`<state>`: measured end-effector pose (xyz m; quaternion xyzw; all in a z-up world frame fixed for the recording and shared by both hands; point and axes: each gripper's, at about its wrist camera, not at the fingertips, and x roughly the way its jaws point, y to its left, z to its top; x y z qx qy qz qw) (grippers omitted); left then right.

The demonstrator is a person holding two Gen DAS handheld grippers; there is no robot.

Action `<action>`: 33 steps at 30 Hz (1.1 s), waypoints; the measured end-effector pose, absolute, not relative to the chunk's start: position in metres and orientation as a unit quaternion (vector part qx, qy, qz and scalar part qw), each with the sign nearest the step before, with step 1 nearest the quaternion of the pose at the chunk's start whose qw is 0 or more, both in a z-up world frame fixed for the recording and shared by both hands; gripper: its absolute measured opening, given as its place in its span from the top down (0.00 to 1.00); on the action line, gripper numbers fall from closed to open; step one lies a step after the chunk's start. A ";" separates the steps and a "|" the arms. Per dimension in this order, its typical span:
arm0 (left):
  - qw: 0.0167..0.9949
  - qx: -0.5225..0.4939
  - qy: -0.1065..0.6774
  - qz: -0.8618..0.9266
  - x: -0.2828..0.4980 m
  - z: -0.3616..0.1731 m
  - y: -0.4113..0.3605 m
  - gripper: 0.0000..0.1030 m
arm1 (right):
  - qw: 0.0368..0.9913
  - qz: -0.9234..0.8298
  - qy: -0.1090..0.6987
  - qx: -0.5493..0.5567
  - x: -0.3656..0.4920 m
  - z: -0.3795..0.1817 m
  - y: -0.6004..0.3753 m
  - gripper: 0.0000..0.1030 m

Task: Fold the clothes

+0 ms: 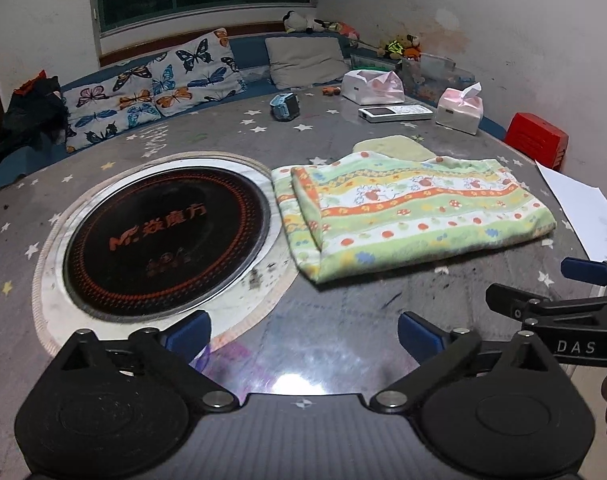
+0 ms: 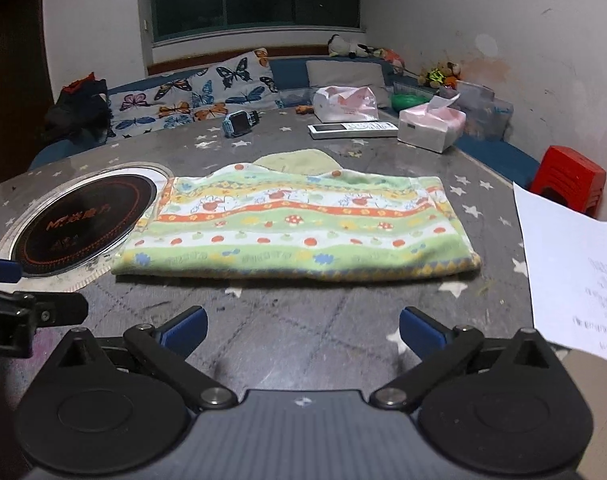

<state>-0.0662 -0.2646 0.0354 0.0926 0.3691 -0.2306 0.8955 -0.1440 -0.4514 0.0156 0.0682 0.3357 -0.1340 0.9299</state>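
Note:
A folded, colourful patterned cloth (image 1: 415, 216) (image 2: 299, 228) with green, orange and white bands lies flat on the grey star-printed table (image 1: 343, 320). A pale green cloth piece (image 1: 391, 148) (image 2: 299, 162) peeks out behind it. My left gripper (image 1: 303, 334) is open, nothing between its blue pads, hovering over the table short of the cloth's near edge. My right gripper (image 2: 303, 330) is open too, empty, facing the cloth's long near edge. The right gripper's blue pad (image 1: 583, 270) shows at the right edge of the left wrist view.
A round black induction hob (image 1: 167, 236) (image 2: 83, 224) is set into the table left of the cloth. A white paper sheet (image 2: 571, 280) lies at the right. Tissue packs (image 2: 431, 128), a remote (image 2: 351, 129) and a blue watch (image 2: 239, 120) sit at the back. A red stool (image 2: 567, 184) stands beyond the table.

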 end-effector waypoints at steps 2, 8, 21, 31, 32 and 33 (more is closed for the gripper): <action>0.896 0.089 0.371 -0.228 -0.068 0.035 -0.261 0.00 | 0.928 -0.138 0.338 0.072 -0.146 0.016 -0.449 0.00; 0.897 0.097 0.370 -0.222 -0.078 0.032 -0.257 0.00 | 0.925 -0.145 0.343 0.077 -0.151 0.015 -0.442 0.00; 0.896 0.112 0.365 -0.226 -0.096 0.029 -0.263 0.00 | 0.919 -0.159 0.352 0.082 -0.163 0.011 -0.439 0.00; 0.894 0.122 0.363 -0.231 -0.105 0.026 -0.268 0.00 | 0.917 -0.163 0.353 0.088 -0.170 0.010 -0.440 0.00; 0.894 0.122 0.363 -0.232 -0.106 0.026 -0.268 0.00 | 0.917 -0.164 0.352 0.088 -0.171 0.010 -0.440 0.00; 0.894 0.122 0.363 -0.232 -0.106 0.026 -0.268 0.00 | 0.917 -0.164 0.353 0.089 -0.171 0.010 -0.440 0.00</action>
